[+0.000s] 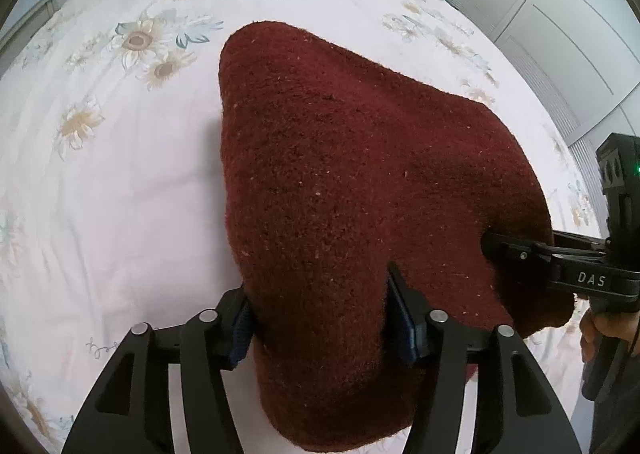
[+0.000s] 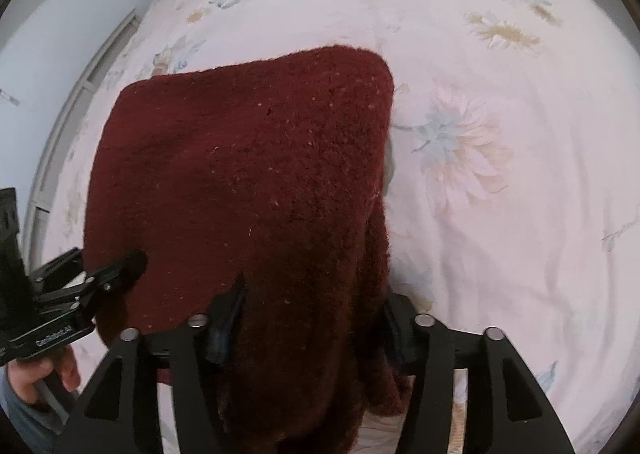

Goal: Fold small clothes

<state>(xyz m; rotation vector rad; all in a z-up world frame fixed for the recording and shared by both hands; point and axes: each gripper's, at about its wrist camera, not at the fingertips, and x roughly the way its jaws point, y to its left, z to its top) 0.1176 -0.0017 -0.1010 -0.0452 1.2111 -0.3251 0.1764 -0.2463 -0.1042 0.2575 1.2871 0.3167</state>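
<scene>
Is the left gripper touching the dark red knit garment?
Touching. Left wrist view: the knit garment fills the left gripper, both fingers pressed against it.

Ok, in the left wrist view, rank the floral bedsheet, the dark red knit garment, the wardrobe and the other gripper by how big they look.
1. Floral bedsheet, spans most of the view.
2. Dark red knit garment.
3. Wardrobe and right gripper: too close to rank. The wardrobe is far and cut by the edge, the gripper near and partly out of view.

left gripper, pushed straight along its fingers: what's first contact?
The dark red knit garment. It already sits between the left gripper fingers and fills the line ahead; the floral bedsheet lies beyond it. Depth past the cloth is unclear.
</scene>
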